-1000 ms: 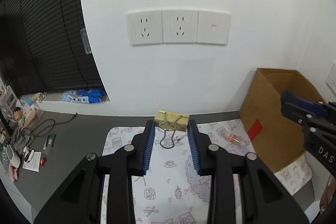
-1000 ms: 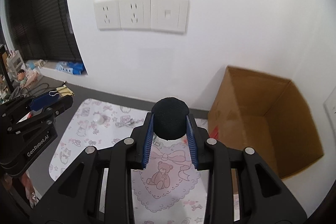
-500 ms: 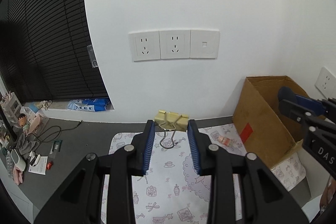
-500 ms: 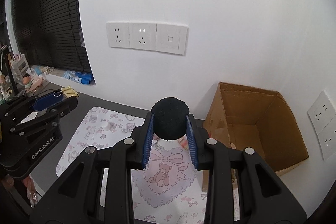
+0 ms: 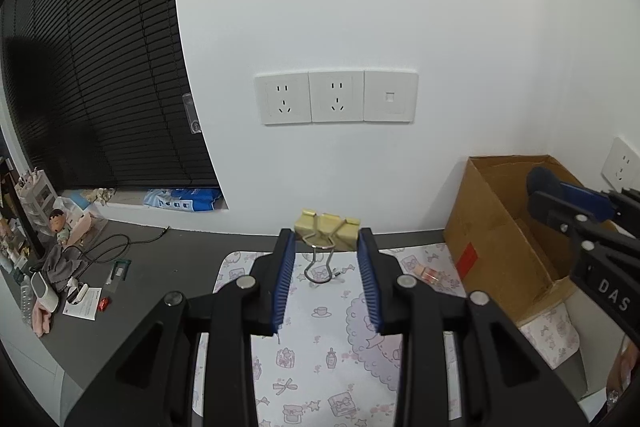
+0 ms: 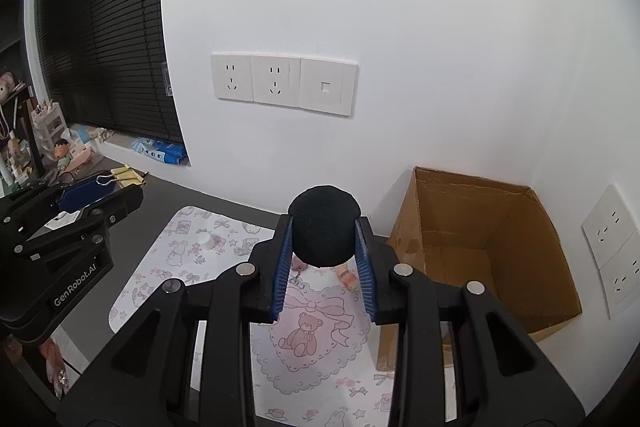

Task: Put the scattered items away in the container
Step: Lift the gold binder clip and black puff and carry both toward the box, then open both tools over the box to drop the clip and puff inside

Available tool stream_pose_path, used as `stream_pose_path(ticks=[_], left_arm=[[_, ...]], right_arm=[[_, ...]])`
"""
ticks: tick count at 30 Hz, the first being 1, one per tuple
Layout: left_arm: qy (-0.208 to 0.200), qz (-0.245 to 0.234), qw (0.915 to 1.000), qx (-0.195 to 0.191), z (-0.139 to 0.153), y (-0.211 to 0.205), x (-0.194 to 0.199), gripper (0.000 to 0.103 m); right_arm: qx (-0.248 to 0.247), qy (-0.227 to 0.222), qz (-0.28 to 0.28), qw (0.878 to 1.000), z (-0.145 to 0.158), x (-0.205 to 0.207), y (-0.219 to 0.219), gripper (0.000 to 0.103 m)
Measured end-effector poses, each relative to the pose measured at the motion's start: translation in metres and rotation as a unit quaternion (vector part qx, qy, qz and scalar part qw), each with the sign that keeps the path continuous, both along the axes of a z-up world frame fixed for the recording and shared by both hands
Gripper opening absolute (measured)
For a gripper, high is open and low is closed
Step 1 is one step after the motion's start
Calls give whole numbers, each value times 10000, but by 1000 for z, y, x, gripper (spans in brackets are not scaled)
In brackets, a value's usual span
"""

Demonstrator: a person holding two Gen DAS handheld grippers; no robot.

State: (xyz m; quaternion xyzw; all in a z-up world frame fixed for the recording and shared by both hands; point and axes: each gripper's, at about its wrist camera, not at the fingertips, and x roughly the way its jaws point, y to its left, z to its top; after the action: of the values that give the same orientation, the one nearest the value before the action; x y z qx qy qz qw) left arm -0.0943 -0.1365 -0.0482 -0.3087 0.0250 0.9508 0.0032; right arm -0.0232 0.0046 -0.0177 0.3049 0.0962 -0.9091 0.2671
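My left gripper (image 5: 326, 241) is shut on a yellow binder clip (image 5: 326, 224) and holds it in the air above the patterned mat (image 5: 320, 347). My right gripper (image 6: 324, 227) is shut on a black foam ball (image 6: 324, 225), also raised. The open cardboard box (image 6: 480, 255) stands on the right against the wall; it also shows in the left wrist view (image 5: 508, 227). On the mat lie a small pink item (image 6: 347, 277), a white cap (image 6: 207, 240) and a small metal charm (image 6: 297, 277).
White wall with sockets (image 5: 336, 98) straight ahead. A dark blind (image 5: 100, 87) at the left. Cables, paper and small clutter (image 5: 72, 283) lie on the grey tabletop left of the mat. The box stands in the right corner.
Both grippers have risen and drawn back from the wall with their objects still held; the mat and box now look farther below.
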Motion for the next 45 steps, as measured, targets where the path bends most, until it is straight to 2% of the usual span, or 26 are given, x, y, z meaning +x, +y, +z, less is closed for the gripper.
stream_pose_path(ticks=[11,22,34,45], left_arm=[[39,-37,10000,58,8,35,0,31],[16,-694,9976,14,9,110,-17,31],[-245,-1607,9867,-18,-11,198,-52,31],[-686,-2234,9723,-89,-42,259,-92,31]], right_arm=[[4,56,78,10000,4,-6,28,31],[31,21,-440,9990,0,-30,91,31],[119,-198,-1387,9901,-18,-68,170,31],[268,-559,-1995,9779,-52,-111,211,31]])
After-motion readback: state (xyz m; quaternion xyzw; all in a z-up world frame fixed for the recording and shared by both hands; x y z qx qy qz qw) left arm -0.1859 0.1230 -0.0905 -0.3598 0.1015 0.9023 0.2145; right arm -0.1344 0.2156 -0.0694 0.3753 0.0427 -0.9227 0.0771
